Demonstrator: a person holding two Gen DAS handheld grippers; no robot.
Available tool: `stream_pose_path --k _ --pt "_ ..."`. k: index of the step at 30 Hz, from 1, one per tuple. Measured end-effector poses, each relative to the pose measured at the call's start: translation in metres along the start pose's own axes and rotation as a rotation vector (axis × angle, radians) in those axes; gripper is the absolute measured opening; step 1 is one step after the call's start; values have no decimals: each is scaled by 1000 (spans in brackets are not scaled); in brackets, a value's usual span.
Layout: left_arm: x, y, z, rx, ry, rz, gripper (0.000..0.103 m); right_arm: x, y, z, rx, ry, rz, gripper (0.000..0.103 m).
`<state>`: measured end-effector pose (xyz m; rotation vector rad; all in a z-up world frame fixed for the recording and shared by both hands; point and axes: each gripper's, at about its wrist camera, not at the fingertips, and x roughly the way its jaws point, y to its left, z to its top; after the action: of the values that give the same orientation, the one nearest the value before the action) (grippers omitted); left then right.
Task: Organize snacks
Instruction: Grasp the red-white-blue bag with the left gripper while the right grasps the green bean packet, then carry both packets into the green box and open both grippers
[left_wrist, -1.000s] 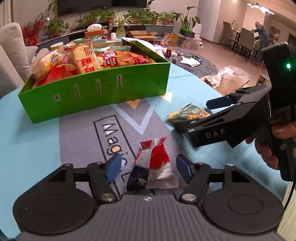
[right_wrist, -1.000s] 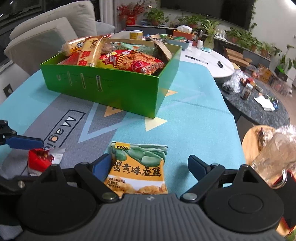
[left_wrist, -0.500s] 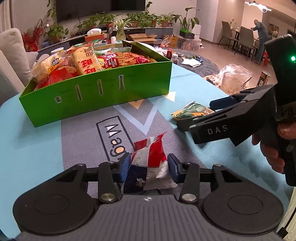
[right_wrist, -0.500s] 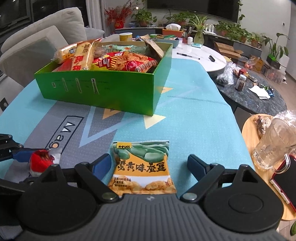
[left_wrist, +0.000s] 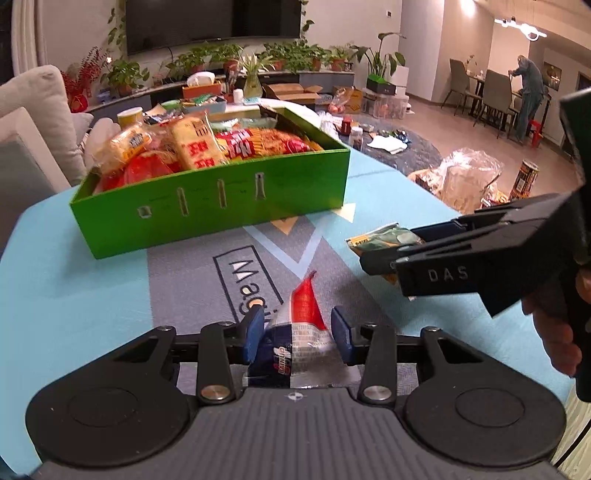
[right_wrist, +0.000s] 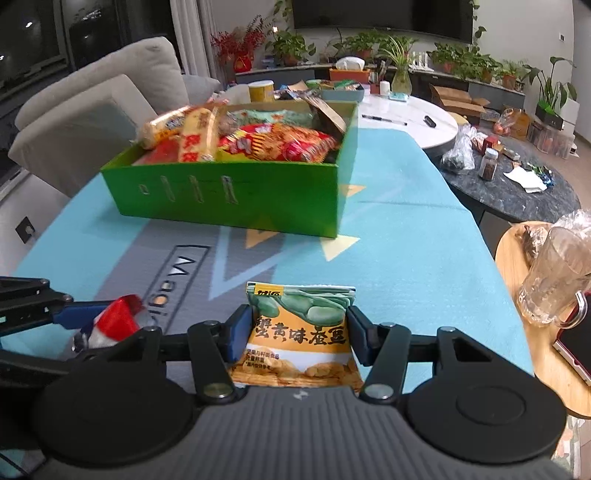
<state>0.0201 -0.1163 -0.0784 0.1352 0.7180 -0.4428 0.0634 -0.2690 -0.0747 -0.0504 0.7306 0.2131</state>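
My left gripper (left_wrist: 297, 330) is shut on a red, white and navy snack packet (left_wrist: 301, 332), held just above the mat. My right gripper (right_wrist: 298, 334) is shut on a yellow and green broad-bean snack bag (right_wrist: 300, 332), its pads pressing both sides. The bag also shows in the left wrist view (left_wrist: 384, 238), between the right gripper's fingers. The red packet shows at the left of the right wrist view (right_wrist: 114, 325). A green box (left_wrist: 207, 210) full of snack bags stands farther back on the table; it is also in the right wrist view (right_wrist: 236, 195).
The table carries a blue and grey printed mat (right_wrist: 388, 236). A small wooden side table (right_wrist: 509, 254) with a glass mug (right_wrist: 554, 280) stands at the right. A sofa (right_wrist: 92, 110) is behind left, and a white round table (right_wrist: 410, 114) lies beyond the box.
Both grippers have closed: the left on the red packet, the right on the broad-bean bag. Both were open around their packets a second ago. The packets now sit lifted slightly.
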Motion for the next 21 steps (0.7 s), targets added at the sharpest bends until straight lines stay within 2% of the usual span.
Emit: stream_pose_path --k 9,11,12,13,20,21 --pt "-18 6 -2 -31 -26 10 32 -29 16 3 -14 -64 11 60" --pt "-19 9 -6 -44 -12 17 46 -31 16 2 -6 -65 1 60" --pt "-19 9 -8 -48 -6 22 58 -32 15 1 -2 -65 -1 60" --pt "-18 9 -11 -49 2 28 62 -33 14 0 3 -63 -2 60" --pt "0 6 -28 -27 80 -9 59 -29 10 -8 39 -44 9 60" --pt "1 5 -29 -20 67 -1 50 -29 10 -9 43 -43 10 60"
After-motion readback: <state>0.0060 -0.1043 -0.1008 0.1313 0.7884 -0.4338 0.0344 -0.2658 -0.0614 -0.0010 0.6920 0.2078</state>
